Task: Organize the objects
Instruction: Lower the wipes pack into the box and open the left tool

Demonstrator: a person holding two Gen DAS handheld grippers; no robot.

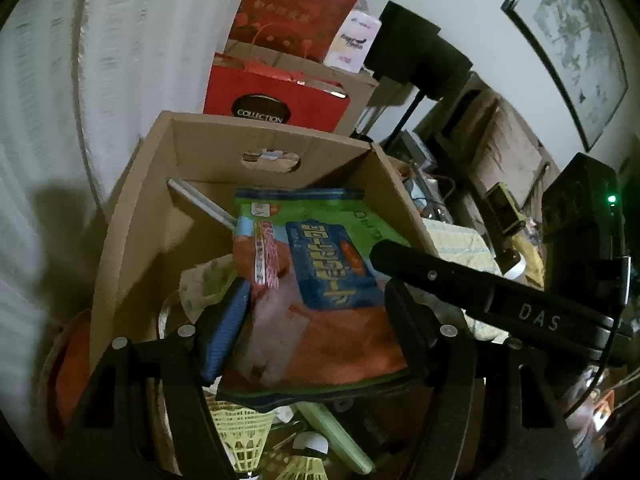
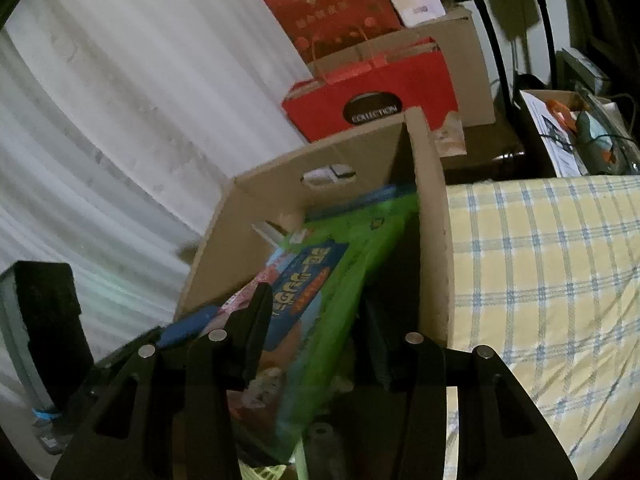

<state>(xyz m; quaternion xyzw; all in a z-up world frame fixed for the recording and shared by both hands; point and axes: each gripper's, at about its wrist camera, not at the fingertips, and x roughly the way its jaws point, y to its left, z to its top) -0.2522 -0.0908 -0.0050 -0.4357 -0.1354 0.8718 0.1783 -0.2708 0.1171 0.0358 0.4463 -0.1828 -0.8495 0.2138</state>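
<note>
The left gripper and right gripper, both angled down into the cardboard box, are each clamped on the green snack bag. Under the bag in the box lie yellow shuttlecocks.

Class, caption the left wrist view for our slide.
Left tool grips a green snack bag over an open cardboard box.

White vertical blinds fill the left side. A framed picture hangs on the wall at right. A yellow checked cloth lies just beside the carton. A black lamp stands behind.
</note>
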